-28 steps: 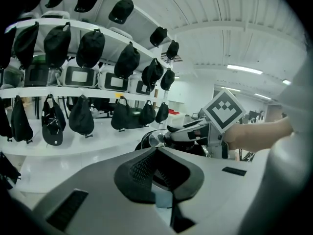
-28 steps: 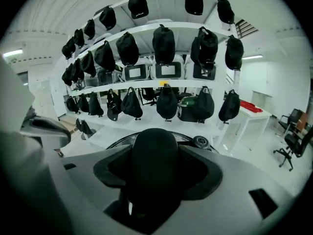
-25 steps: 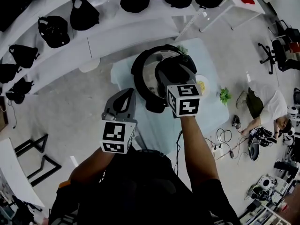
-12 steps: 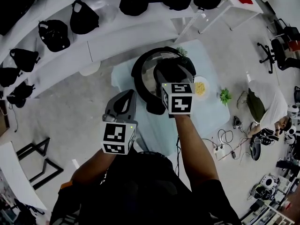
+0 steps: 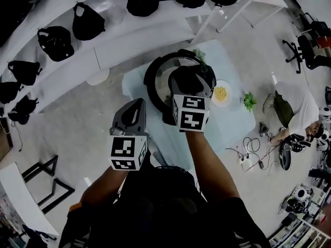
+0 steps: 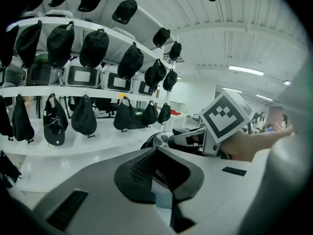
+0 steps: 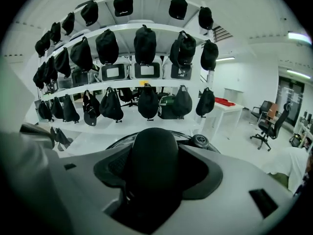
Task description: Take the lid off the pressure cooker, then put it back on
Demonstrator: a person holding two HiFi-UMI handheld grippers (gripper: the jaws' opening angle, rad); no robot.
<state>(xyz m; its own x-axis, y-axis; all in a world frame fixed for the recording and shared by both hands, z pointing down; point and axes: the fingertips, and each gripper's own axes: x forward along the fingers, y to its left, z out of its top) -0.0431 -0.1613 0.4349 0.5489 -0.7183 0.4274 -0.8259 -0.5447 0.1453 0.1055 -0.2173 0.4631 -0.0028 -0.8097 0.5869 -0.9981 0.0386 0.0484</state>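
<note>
My head camera looks steeply down from high above the cooker (image 5: 153, 81), the table (image 5: 230, 125) and both my arms. The left gripper (image 6: 159, 173) camera faces roughly level along its jaws, with the cooker some way ahead. The right gripper (image 7: 155, 171) camera sits close behind the lid handle (image 7: 154, 146). All three views catch the shelves (image 5: 103, 43).

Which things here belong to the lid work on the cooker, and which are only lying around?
Job: pressure cooker; lid handle; right gripper, closed on it.
Lying about: plate of yellow food; green plant; black caps on the shelves.
</note>
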